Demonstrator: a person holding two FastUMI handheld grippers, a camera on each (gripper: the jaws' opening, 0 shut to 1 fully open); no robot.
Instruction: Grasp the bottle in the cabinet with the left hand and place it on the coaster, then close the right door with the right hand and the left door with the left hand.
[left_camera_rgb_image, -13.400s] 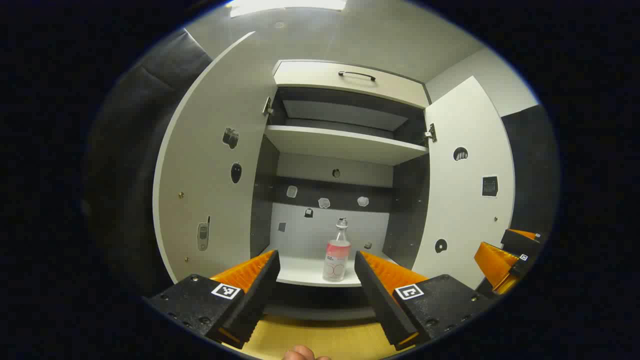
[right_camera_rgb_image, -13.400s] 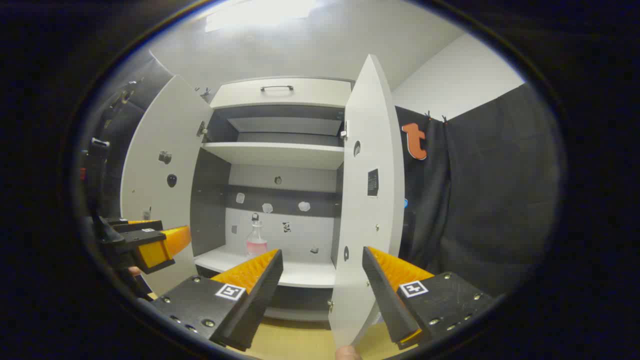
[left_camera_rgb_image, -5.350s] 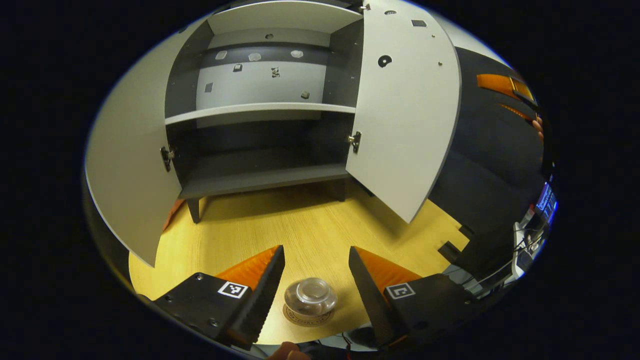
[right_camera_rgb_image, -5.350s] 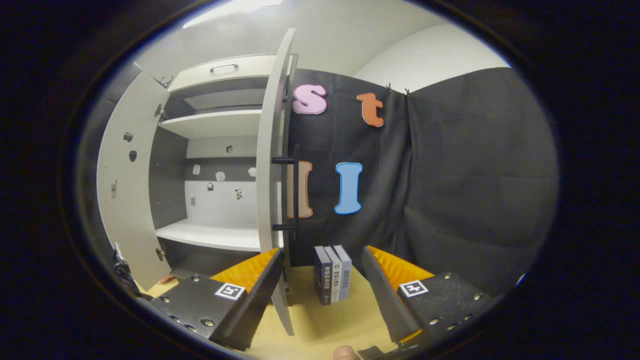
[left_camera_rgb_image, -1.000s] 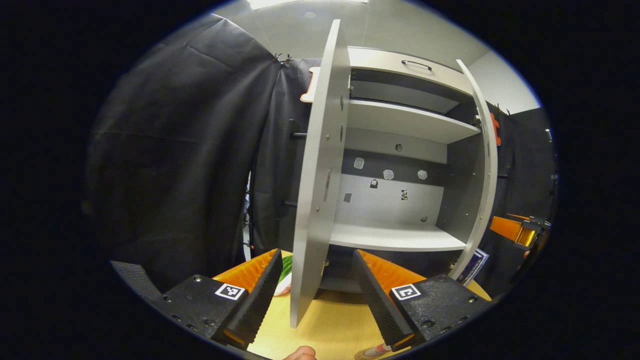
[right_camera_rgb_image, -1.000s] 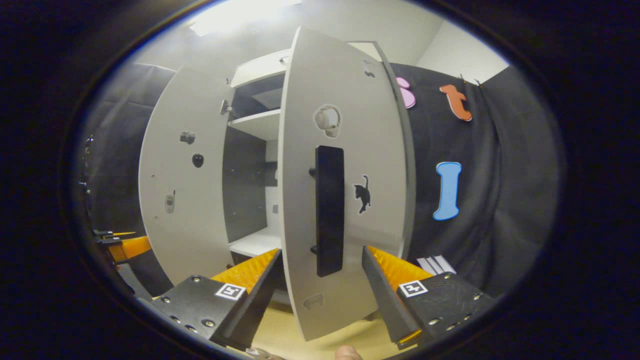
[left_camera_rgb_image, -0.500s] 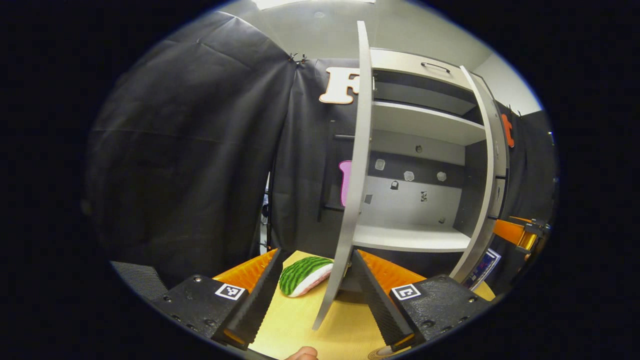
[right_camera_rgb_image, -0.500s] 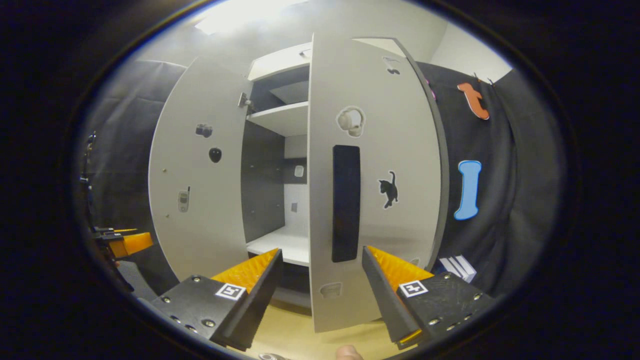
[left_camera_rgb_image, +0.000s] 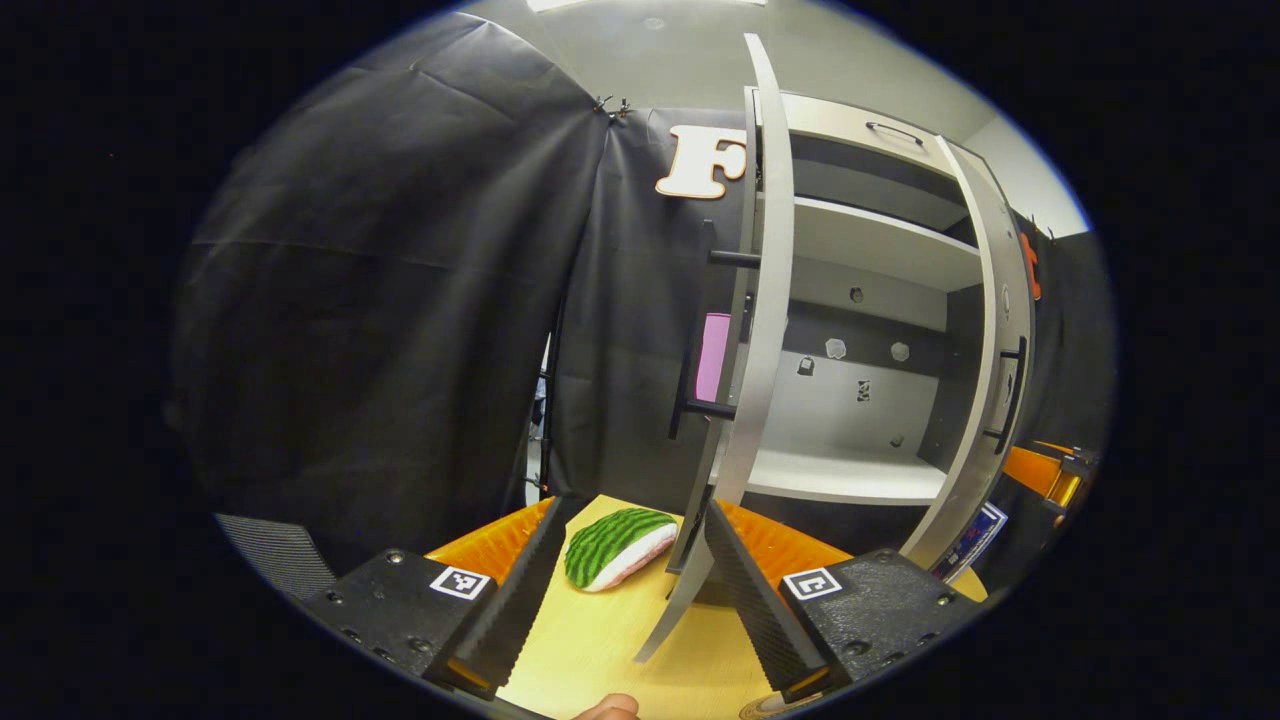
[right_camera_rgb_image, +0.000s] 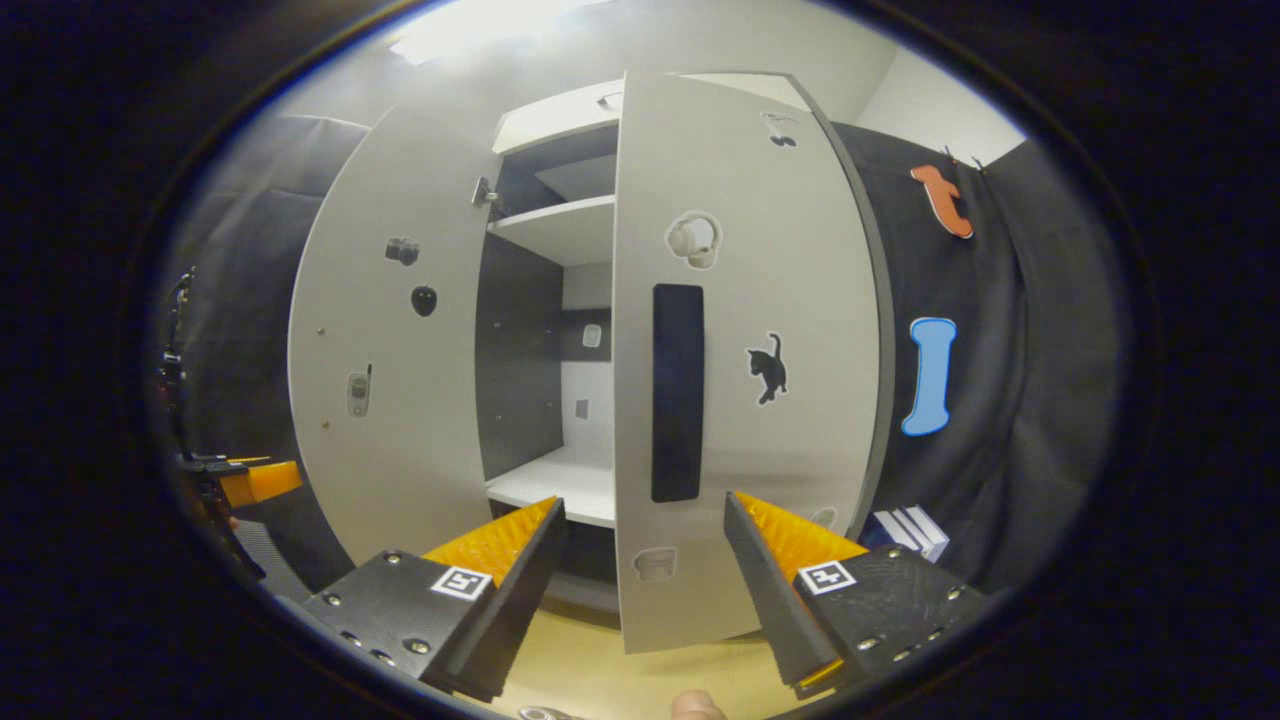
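Left gripper (left_camera_rgb_image: 626, 570): bottom centre of the left gripper view, fingers spread wide and holding nothing; the lower edge of the left door sits in the gap between them.
Watermelon slice toy (left_camera_rgb_image: 617, 547): just above the gripper's gap, lying on the yellow wooden tabletop (left_camera_rgb_image: 600, 650).
Left door (left_camera_rgb_image: 757, 330): centre of the left gripper view, seen edge-on and standing open, with a dark bar handle (left_camera_rgb_image: 695, 330) on its outer face.
Cabinet (left_camera_rgb_image: 870, 300): right of centre, its white shelf (left_camera_rgb_image: 845, 478) bare.
Coaster (left_camera_rgb_image: 770, 708): a sliver at the very bottom edge, right of centre; the bottle on it cannot be made out here.
Left gripper seen from afar (right_camera_rgb_image: 240, 482): low on the left edge of the right gripper view.
Bottle (right_camera_rgb_image: 545, 713): only its cap shows, bottom edge of the right gripper view, left of centre.
Right gripper (right_camera_rgb_image: 645, 560): bottom centre of the right gripper view, fingers wide apart and empty, facing the right door.
Right door (right_camera_rgb_image: 745, 360): centre of the right gripper view, partly swung shut, with a dark vertical handle (right_camera_rgb_image: 677, 392) and a cat sticker (right_camera_rgb_image: 767, 368).
Books (right_camera_rgb_image: 908, 530): lower right, standing against the booth wall.
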